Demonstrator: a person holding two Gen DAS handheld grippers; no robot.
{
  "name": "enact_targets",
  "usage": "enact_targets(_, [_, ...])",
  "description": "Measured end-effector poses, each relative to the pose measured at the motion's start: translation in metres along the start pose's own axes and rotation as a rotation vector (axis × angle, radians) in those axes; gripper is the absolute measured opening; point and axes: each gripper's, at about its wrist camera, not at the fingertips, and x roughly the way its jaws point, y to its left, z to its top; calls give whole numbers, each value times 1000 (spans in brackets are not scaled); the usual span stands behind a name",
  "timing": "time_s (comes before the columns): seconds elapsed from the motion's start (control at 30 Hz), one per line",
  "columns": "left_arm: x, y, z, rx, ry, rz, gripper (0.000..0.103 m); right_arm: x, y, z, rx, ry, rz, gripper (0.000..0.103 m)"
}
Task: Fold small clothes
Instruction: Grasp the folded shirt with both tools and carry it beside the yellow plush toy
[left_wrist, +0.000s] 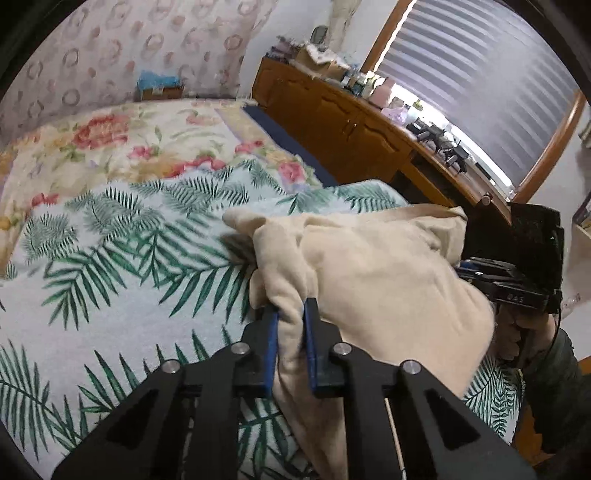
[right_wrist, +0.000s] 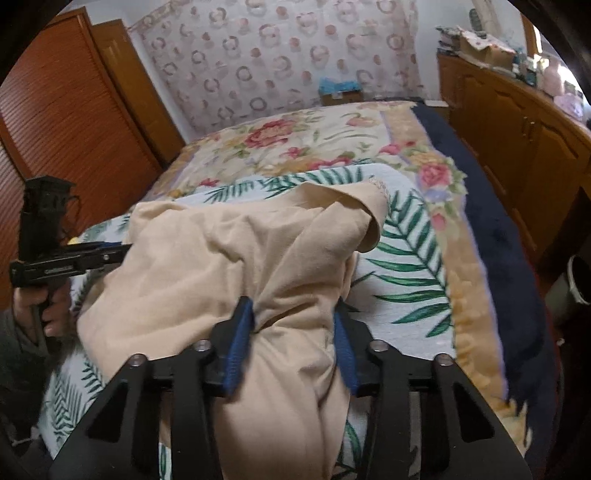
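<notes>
A cream garment (left_wrist: 369, 266) hangs bunched above the palm-leaf cloth (left_wrist: 122, 251) on the bed. My left gripper (left_wrist: 291, 314) is shut on a fold of its edge, the fabric pinched between the blue pads. In the right wrist view the same cream garment (right_wrist: 221, 258) drapes between the two grippers. My right gripper (right_wrist: 293, 314) is closed around a thick bunch of the fabric, its jaws held wide by the cloth. Each gripper shows in the other's view: the right one (left_wrist: 517, 280) at the garment's far side, the left one (right_wrist: 74, 258) at the left.
The bed carries a floral blanket (right_wrist: 295, 140) under the palm-leaf cloth (right_wrist: 402, 258), with a dark blue border (right_wrist: 509, 258) on the right. A wooden cabinet (left_wrist: 340, 122) with clutter runs along the window. A wooden louvred door (right_wrist: 66, 122) stands on the left.
</notes>
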Motion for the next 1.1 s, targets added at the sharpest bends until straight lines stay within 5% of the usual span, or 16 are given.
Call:
enact_targets(0.17, [-42, -15, 2, 32, -112, -2, 9, -10, 10, 1, -24, -61, 9, 14])
enact_targets(0.33, [-94, -10, -4, 26, -222, 23, 9, -33, 40, 12, -88, -168, 36, 13])
enact_targets(0.5, [-140, 20, -24, -20, -291, 85, 9, -29, 83, 33, -180, -187, 93, 12])
enact_targets(0.87, [-226, 106, -97, -176, -397, 314, 9, 50, 215, 78, -428, -127, 236, 12])
enact_targets(1.1, [-240, 151, -151, -298, -420, 432, 9, 118, 310, 105, -585, -67, 270, 12])
